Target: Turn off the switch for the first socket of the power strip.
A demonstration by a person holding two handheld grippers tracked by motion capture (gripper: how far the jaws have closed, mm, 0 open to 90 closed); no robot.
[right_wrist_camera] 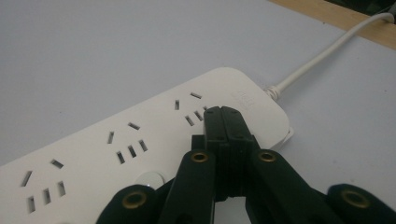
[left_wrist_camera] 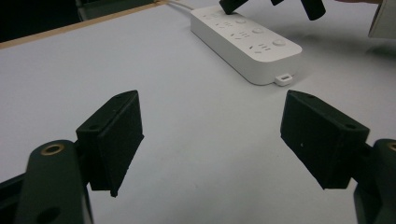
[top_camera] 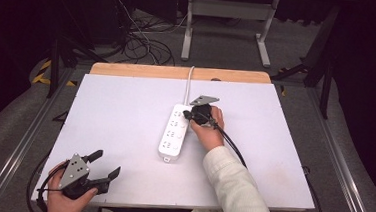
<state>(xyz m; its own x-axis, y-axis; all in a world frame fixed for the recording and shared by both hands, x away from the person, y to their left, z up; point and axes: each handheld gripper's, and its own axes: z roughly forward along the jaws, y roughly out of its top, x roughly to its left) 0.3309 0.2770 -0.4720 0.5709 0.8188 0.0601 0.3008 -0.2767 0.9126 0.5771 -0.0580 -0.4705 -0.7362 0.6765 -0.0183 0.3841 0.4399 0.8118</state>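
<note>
The long white plastic power strip (top_camera: 174, 131) lies flat near the middle of the white table top (top_camera: 124, 131), a little toward your right side. It runs from far to near. It has rows of plug holes and round buttons on top. Its white round cable (top_camera: 189, 83) goes from its far end over the wooden strip (top_camera: 178, 73) at the far edge of the table.

Your right gripper (top_camera: 187, 115), the black one with two jaws, is at the far end of the power strip. Its jaws are pressed tight together with nothing between them. In the right gripper view the tips (right_wrist_camera: 225, 122) sit over the strip's top, just by the last set of plug holes (right_wrist_camera: 189, 108). You cannot tell if the tips touch the strip. Your right hand (top_camera: 208, 127) rests beside the strip's right side.

Your left gripper (top_camera: 105, 163) is well apart from the strip, near the near left corner of the table. Its jaws are spread wide and hold nothing. In the left gripper view, bare table shows between its two black pads (left_wrist_camera: 119, 135).
</note>
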